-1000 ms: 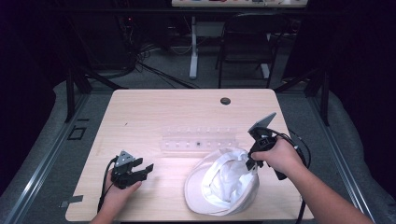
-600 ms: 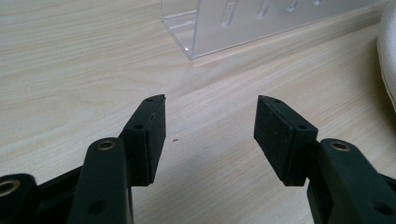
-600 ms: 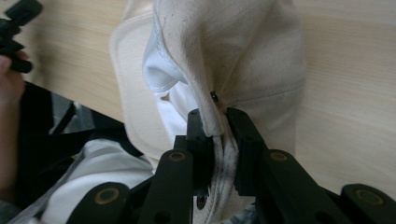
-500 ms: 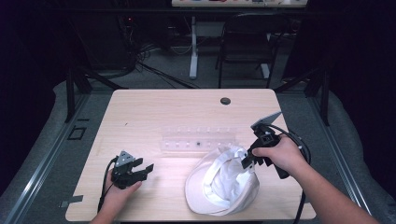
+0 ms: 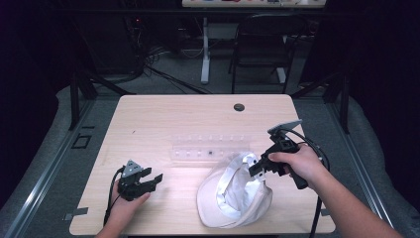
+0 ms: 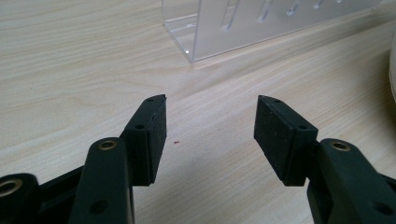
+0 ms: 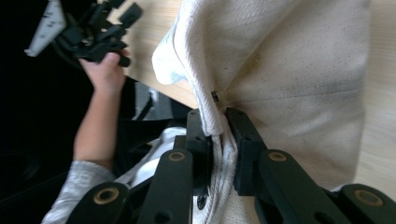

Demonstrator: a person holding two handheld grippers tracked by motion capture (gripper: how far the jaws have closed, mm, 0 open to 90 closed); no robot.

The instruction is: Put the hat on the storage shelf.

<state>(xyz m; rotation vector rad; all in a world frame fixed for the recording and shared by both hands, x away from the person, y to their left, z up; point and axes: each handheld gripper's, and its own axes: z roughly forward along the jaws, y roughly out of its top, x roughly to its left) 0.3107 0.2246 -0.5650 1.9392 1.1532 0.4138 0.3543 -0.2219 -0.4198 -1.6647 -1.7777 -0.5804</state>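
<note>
The right claw [image 7: 219,133] is clamped on a thin fold of the white cap's [image 5: 237,196] rim, the cap sagging below and to its left on the counter [image 5: 163,119]; that narrow bite could slip if the fabric is tugged. Just beyond the claw stands a clear acrylic rack [image 5: 210,147], which a swing of the cap could knock. The left claw [image 6: 210,133] rests open and empty well off to the side, with bare wood between, while the counter's near edge lies close under the cap.
</note>
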